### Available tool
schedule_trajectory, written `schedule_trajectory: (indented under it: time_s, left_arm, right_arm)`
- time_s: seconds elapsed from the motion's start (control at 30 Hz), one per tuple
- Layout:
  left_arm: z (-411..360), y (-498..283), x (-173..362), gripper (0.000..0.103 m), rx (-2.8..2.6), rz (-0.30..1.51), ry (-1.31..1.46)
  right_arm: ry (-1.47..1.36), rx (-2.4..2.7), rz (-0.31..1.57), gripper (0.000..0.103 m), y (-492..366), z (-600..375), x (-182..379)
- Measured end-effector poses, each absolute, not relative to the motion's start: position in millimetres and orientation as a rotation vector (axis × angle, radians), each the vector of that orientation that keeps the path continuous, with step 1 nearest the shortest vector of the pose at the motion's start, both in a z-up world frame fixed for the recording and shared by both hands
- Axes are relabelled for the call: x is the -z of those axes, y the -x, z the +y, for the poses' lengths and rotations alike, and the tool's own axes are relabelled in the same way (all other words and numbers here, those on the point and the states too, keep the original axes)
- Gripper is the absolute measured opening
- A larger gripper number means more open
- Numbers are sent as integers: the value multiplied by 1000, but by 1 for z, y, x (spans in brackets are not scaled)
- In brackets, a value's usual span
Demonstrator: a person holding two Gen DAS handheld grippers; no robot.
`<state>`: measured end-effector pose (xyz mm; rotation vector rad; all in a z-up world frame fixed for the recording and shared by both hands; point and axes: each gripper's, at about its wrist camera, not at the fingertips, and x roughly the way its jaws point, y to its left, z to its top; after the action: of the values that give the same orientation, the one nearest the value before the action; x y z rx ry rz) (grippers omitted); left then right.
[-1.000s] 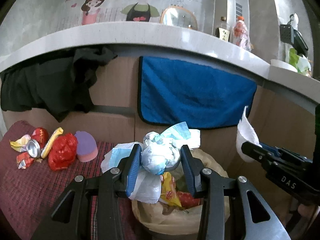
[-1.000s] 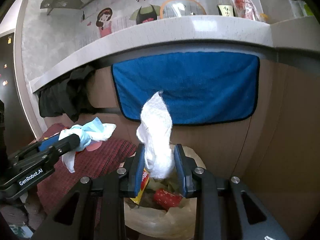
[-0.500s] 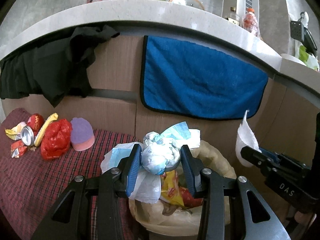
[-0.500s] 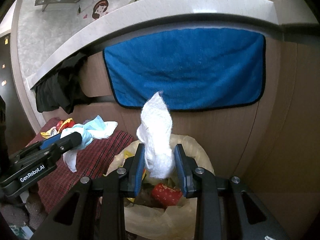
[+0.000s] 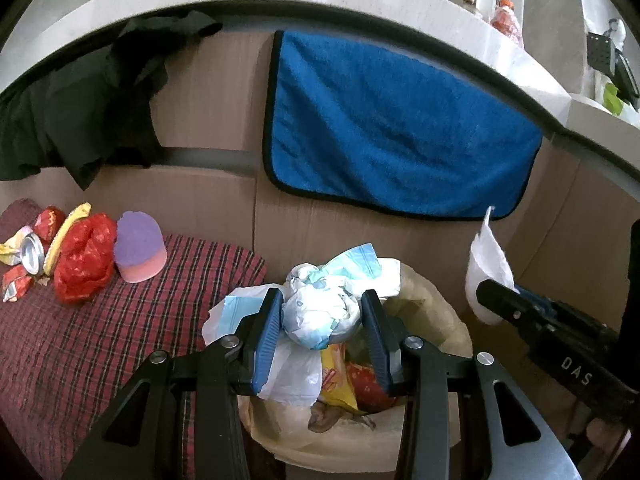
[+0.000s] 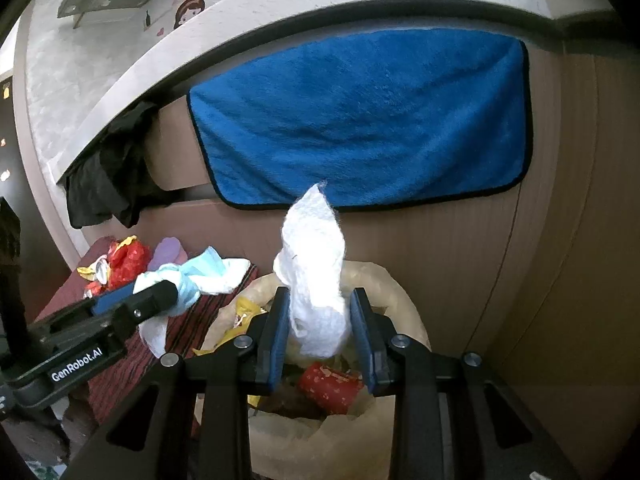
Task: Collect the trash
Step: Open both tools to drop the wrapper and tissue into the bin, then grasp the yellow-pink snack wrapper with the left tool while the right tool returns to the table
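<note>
My left gripper (image 5: 320, 316) is shut on a crumpled white and blue wad of masks and paper (image 5: 320, 308), held just above the bin's left rim. My right gripper (image 6: 318, 320) is shut on a white tissue (image 6: 314, 264) that stands up between the fingers, over the bin. The trash bin (image 5: 436, 304) with a beige liner (image 6: 400, 300) sits below both, with a yellow wrapper (image 5: 336, 380) and a red can (image 6: 330, 384) inside. Each gripper shows in the other's view: the right one (image 5: 492, 292), the left one (image 6: 160, 292).
On the red plaid cloth (image 5: 100, 344) at the left lie a red bag (image 5: 84, 256), a purple and pink sponge (image 5: 138, 246), a crushed can (image 5: 32, 254) and wrappers. A blue towel (image 5: 396, 136) and black cloth (image 5: 88, 104) hang from the counter behind.
Both grippers have tilted downward and come closer to the bin, each still holding its trash. The bin's contents show more fully now.
</note>
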<state>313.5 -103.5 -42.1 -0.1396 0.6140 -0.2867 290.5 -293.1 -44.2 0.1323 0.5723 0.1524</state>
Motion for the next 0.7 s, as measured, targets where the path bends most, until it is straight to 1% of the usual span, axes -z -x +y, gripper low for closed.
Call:
schedule_trajectory:
  time_s: [0.1, 0.13, 0.17, 0.23, 0.33, 0.4, 0.53, 0.7]
  left_arm:
    - [-106, -319, 47, 42, 298, 630, 147]
    - [-106, -321, 49, 42, 323, 643, 162]
    - [-105, -323, 50, 44, 341, 653, 178]
    - [-102, -326, 51, 55, 387, 681, 209]
    - [-93, -325, 43, 60, 402, 660, 240]
    - [-84, -324, 34, 62, 405, 652, 257]
    - [-59, -315, 17, 62, 360, 614, 268]
    - [0, -297, 7, 62, 245, 573, 273]
  right_arm:
    - [-144, -159, 574, 29, -294, -296, 47]
    - [-151, -166, 571, 31, -296, -297, 48]
    - [-153, -172, 571, 41, -298, -298, 49]
    - [-168, -157, 575, 52, -299, -301, 52]
    - [-200, -161, 581, 53, -297, -307, 55]
    - [-202, -155, 582, 53, -294, -308, 54]
    - [-151, -139, 564, 53, -284, -299, 43]
    - [-72, -139, 506, 53, -266, -275, 22]
